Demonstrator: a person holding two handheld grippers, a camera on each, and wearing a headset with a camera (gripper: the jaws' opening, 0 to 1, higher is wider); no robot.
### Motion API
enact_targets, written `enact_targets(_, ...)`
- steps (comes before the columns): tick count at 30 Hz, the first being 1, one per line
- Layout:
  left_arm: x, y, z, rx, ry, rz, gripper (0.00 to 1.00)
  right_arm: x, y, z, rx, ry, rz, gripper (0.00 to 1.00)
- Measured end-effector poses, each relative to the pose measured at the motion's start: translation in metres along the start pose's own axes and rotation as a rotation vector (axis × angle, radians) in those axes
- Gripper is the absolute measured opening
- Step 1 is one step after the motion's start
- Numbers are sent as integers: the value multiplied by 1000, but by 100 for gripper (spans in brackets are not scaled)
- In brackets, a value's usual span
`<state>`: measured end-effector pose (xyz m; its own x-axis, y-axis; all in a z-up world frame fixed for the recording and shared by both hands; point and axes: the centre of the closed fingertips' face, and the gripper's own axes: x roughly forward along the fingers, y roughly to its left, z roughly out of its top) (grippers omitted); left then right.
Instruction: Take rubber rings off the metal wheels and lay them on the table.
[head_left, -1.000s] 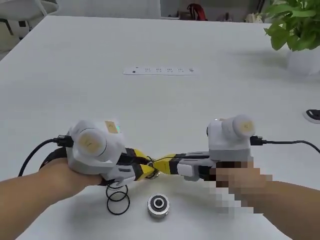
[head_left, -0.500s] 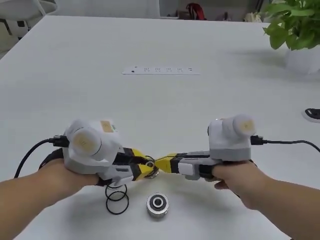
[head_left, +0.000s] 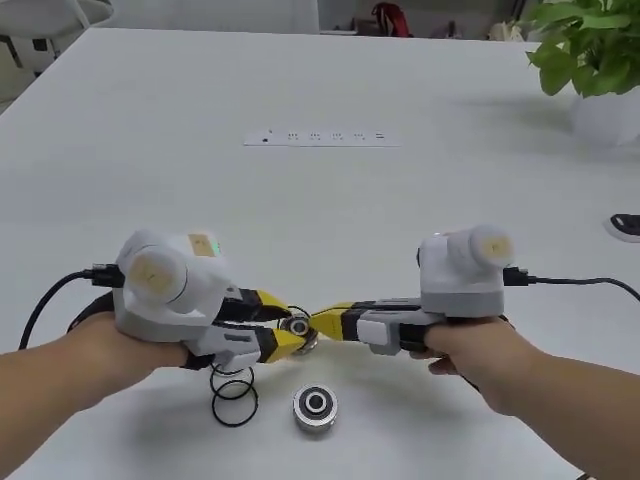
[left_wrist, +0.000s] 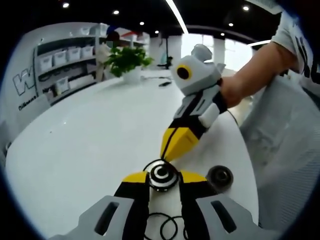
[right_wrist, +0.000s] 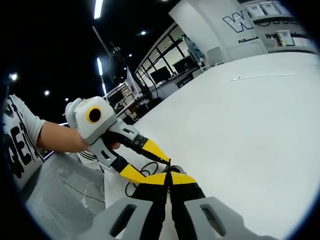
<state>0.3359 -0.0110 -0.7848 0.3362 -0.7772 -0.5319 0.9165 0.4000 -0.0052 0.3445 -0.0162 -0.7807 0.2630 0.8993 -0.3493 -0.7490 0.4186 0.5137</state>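
Found one metal wheel (head_left: 296, 327) clamped between the yellow-tipped jaws of the left gripper (left_wrist: 163, 179), held just above the worktop (head_left: 300, 200). Noted a thin black rubber ring (left_wrist: 148, 166) around its rim in the left gripper view. Found a second metal wheel (head_left: 316, 409) lying flat on the worktop just nearer the person than the gripper tips, touched by neither gripper. Counted two wheels in all.

Counted two loose rubber rings (head_left: 236, 395) on the worktop, overlapping, just left of the second metal wheel and under the left gripper.

Noted the right gripper (right_wrist: 170, 174) with jaws pressed together, tips meeting the held wheel at its rim from the opposite side. Could not tell whether the ring is pinched between them.

Counted two hands, the left hand (head_left: 120, 350) and the right hand (head_left: 470, 350), one per gripper. Counted two cables, the left cable (head_left: 50, 300) and the right cable (head_left: 570, 283).

Counted one white power strip (head_left: 320, 138) well beyond the grippers, one potted plant (head_left: 590, 50) at the far right corner, and one small dark object (head_left: 625, 228) cut off at the right edge, not identified.

Read wall lettering (left_wrist: 22, 82) beginning with a large "W", with a smaller line beneath too blurred to read. Noted a shirt print (right_wrist: 15, 145) in large dark letters, cut off and not readable in full
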Motion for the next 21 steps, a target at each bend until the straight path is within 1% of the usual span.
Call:
enact_targets(3,-4,2,2,1,-9,6,27,0,0,1,-1,-3,2,0)
enact_targets(4,-7,2,5,-5,-20,7,28,0,0,2,1,-4,2,0)
enact_targets(7,-12,1,9,-9,-34,10,30,-1,1,5,2,-12,3,0)
enact_targets(12,-21,1,14,-13,-55,17,37,-3,2,9,7,-27,3,0)
enact_targets(15,-26,0,16,-13,-61,19,38,-4,2,11,6,-30,4,0)
enact_targets(21,-35,-1,23,-4,-86,21,44,-5,7,16,0,-34,12,0)
